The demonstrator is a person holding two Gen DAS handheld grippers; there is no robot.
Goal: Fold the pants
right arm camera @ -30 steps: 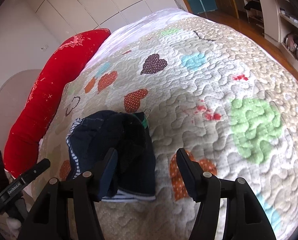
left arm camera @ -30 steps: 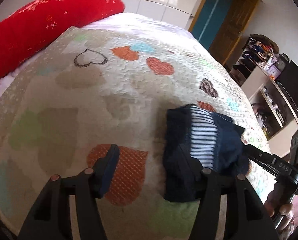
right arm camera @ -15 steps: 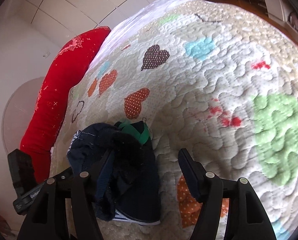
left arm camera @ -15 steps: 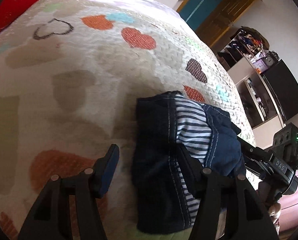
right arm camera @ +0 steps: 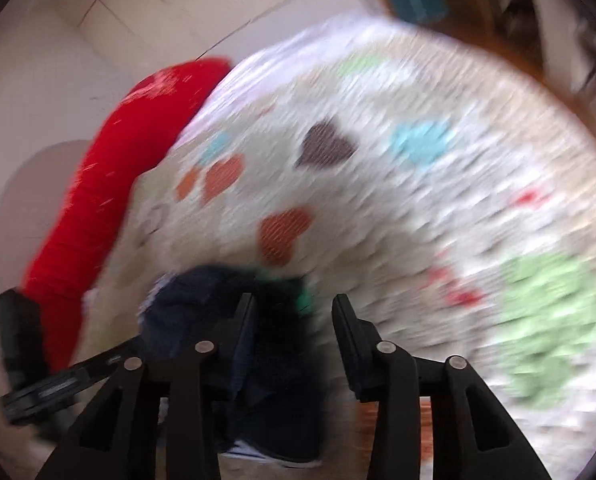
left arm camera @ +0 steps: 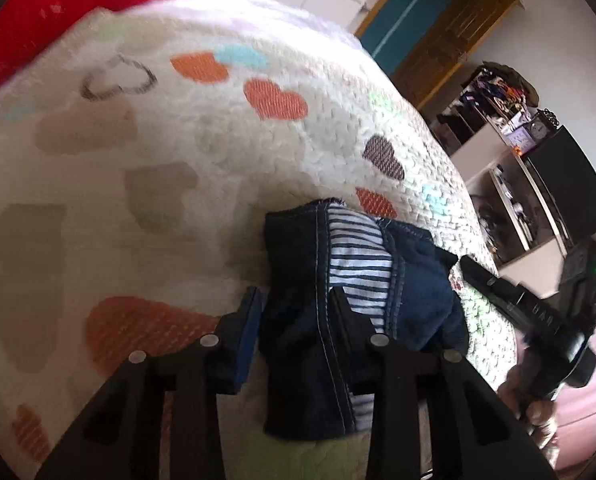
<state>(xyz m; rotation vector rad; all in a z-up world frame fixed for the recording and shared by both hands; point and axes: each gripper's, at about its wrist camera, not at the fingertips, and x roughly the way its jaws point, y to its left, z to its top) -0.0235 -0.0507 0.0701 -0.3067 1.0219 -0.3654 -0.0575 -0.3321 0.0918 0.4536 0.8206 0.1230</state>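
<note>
Item under inspection: we are looking at dark denim pants [left arm camera: 298, 320] with a striped lining, lying as a small bundle on the heart-patterned quilt [left arm camera: 177, 152] of the bed.
Location: we are finding the bundle near the near edge of the bed, well apart from the red pillow [right arm camera: 109, 184].
Left gripper [left arm camera: 293, 304]: its fingers are standing apart, straddling the near left part of the bundle; we are not seeing them clamped on it.
Right gripper [right arm camera: 293, 312]: its fingers are standing apart over the dark cloth; this view is blurred, so we cannot tell whether they are touching it.
Handling: we are judging the pants soft, limp and light, with thicker, stiffer seams and hems; they are likely sagging if lifted by one point.
Where to take hold: we are recommending the stitched edge, both layers pinched together.
Orientation: in the left view, the long axis is running away from the camera, the striped lining facing upward.
</note>
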